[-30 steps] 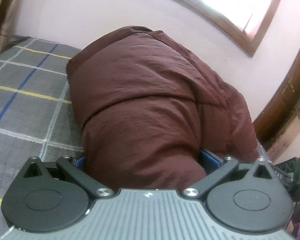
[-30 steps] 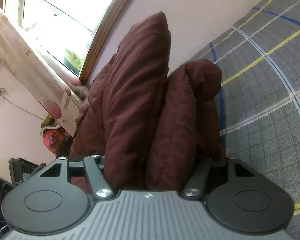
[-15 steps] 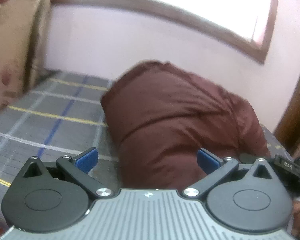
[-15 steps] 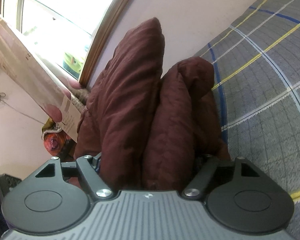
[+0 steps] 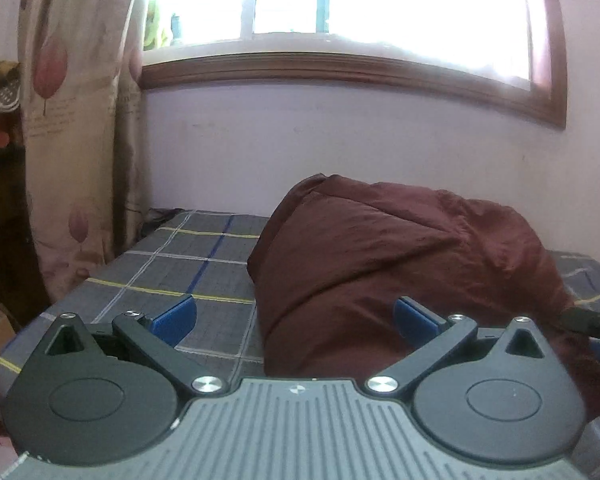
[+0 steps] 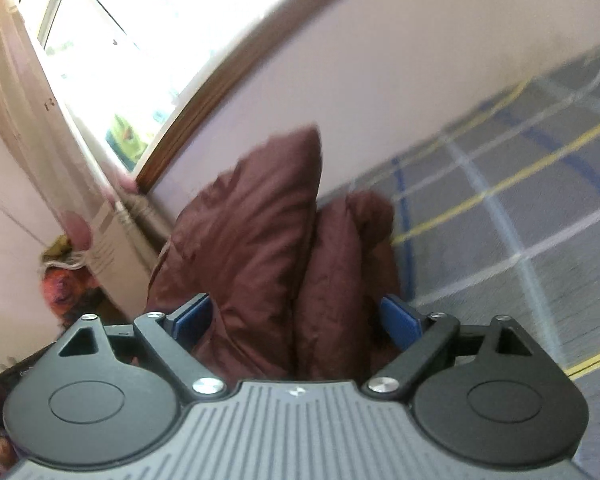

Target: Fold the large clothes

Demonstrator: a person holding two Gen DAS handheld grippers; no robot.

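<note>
The puffy maroon quilted garment [image 5: 400, 256] looks soft, light, springy; best pinched at an edge; left gripper [image 5: 296, 316] wide, empty; right gripper [image 6: 298, 318] opening around its folds

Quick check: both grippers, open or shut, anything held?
Left gripper: open, holding nothing; maroon garment lies just ahead.
Right gripper: jaws opening, garment folds between them, pads not pressing.

Your left gripper [image 5: 294, 318] and right gripper [image 6: 298, 320] look alike: each has a grey ribbed body with a small round mark at its front edge. Two black round housings with oval insets and triangular cut-outs flank each body. Black link arms on silver screws carry the blue pads [image 5: 174, 316].
</note>
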